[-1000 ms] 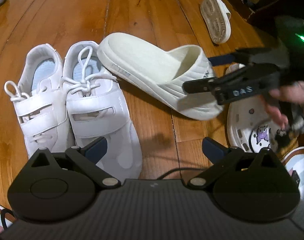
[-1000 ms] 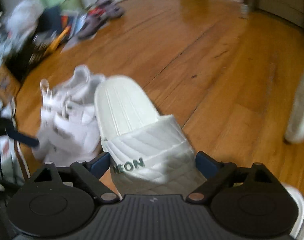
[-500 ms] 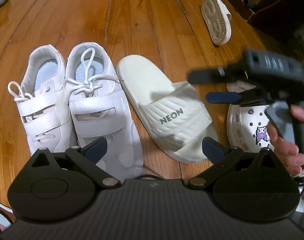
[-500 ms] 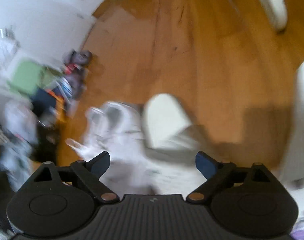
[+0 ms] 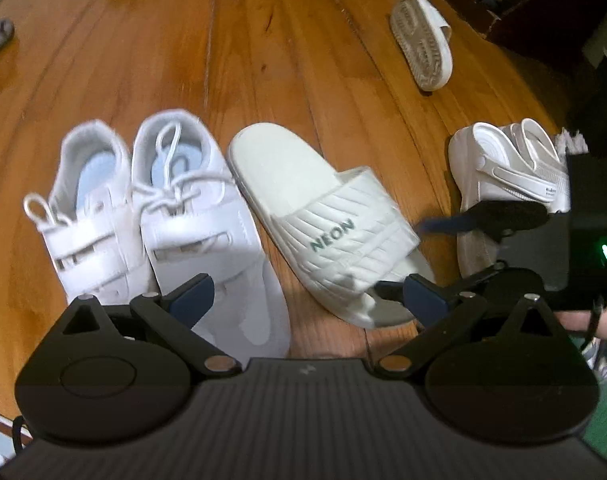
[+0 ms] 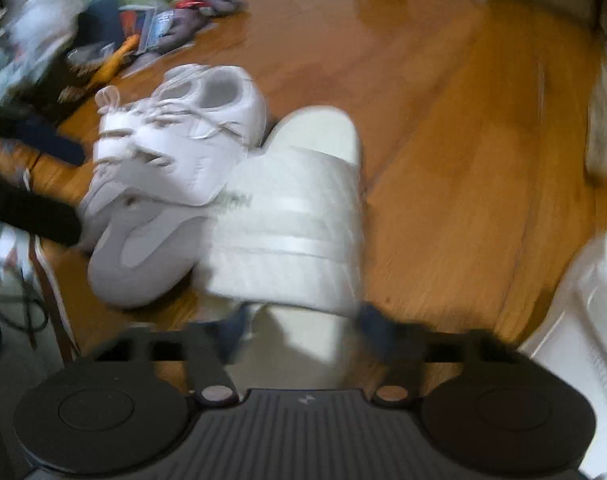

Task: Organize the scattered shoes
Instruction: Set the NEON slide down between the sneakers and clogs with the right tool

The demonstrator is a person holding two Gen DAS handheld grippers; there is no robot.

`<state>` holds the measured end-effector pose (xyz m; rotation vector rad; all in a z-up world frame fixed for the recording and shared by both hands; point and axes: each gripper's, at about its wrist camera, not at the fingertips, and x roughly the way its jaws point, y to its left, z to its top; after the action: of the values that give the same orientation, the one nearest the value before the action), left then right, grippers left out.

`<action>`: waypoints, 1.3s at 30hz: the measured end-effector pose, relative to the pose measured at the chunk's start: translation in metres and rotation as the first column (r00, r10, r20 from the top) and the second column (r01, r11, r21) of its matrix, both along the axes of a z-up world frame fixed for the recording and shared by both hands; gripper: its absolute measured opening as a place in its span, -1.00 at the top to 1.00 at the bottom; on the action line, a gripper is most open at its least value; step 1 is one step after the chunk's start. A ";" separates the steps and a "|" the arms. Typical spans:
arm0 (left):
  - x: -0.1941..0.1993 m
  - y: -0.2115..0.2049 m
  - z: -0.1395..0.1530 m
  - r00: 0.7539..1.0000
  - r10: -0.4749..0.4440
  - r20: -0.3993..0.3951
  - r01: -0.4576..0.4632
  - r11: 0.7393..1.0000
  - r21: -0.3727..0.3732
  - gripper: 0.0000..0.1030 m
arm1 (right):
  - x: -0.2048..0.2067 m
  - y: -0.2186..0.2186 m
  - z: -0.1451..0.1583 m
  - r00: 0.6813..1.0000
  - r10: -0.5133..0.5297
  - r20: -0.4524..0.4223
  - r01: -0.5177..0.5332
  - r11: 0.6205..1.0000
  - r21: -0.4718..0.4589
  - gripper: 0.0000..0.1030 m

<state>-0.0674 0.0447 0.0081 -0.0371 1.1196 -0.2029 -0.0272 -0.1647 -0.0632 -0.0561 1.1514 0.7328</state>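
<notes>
Floor (image 5: pixel 303 40): wooden boards; carries all the shoes listed below.
White sneakers (image 5: pixel 151 216): a pair with straps and laces, side by side and touching, heels away from the left camera.
NEON slide (image 5: pixel 323 224): cream slide sandal, sole down, just beside the right-hand sneaker; slightly angled to the pair. In the right wrist view (image 6: pixel 287 216) it lies straight ahead, its toe end between the claw fingers.
Upturned slide (image 5: pixel 421 40): matching cream sandal, sole up, well apart at the far right of the floor.
White clog (image 5: pixel 507 176): lying on its side, right of the NEON slide, partly behind the right claw.
Containers: none in view; a blurred heap of clutter (image 6: pixel 103 40) sits at the floor's far left edge in the right wrist view.
Left claw (image 5: pixel 307 300): jaws wide, nothing between them; pointed steeply down above the sneaker toes.
Right claw (image 6: pixel 299 332): angled down at the NEON slide's toe; jaws have just been closing with that toe between them, pads blurred but seeming pressed on it.
Hand (image 5: pixel 595 316): partly visible at the right edge, holding the right claw's body.
</notes>
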 end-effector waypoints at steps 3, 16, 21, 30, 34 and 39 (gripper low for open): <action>0.000 0.000 0.001 1.000 0.001 0.000 -0.001 1.000 -0.009 -1.00 | 0.006 0.000 0.002 0.995 -0.084 -0.048 0.084 0.996 0.016 0.65; 0.000 -0.004 -0.003 0.999 0.032 -0.028 -0.033 0.999 -0.027 -1.00 | 0.015 0.022 -0.016 0.951 -0.178 -0.254 0.196 0.980 0.045 0.57; 0.005 -0.008 -0.010 0.998 0.047 -0.051 -0.048 0.999 -0.024 -1.00 | 0.019 -0.002 -0.025 0.907 -0.232 -0.351 0.277 0.957 0.084 -0.06; 0.004 -0.018 -0.005 0.997 0.070 -0.024 -0.070 0.997 -0.020 -1.00 | 0.012 -0.035 0.044 0.958 -0.286 -0.003 0.285 0.954 -0.097 -0.63; 0.005 -0.034 0.001 0.999 0.033 -0.007 -0.033 0.999 -0.026 -1.00 | 0.004 -0.031 0.059 0.966 -0.237 0.101 0.256 0.931 -0.260 -0.68; 0.001 -0.062 0.010 0.999 -0.044 0.019 0.045 0.998 -0.048 -1.00 | -0.003 -0.047 0.070 0.958 -0.274 0.090 0.288 0.917 -0.275 -0.77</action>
<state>-0.0659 -0.0172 0.0183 -0.0532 1.0982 -0.2697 -0.0298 -0.2121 0.0065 -0.1470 1.1808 0.3044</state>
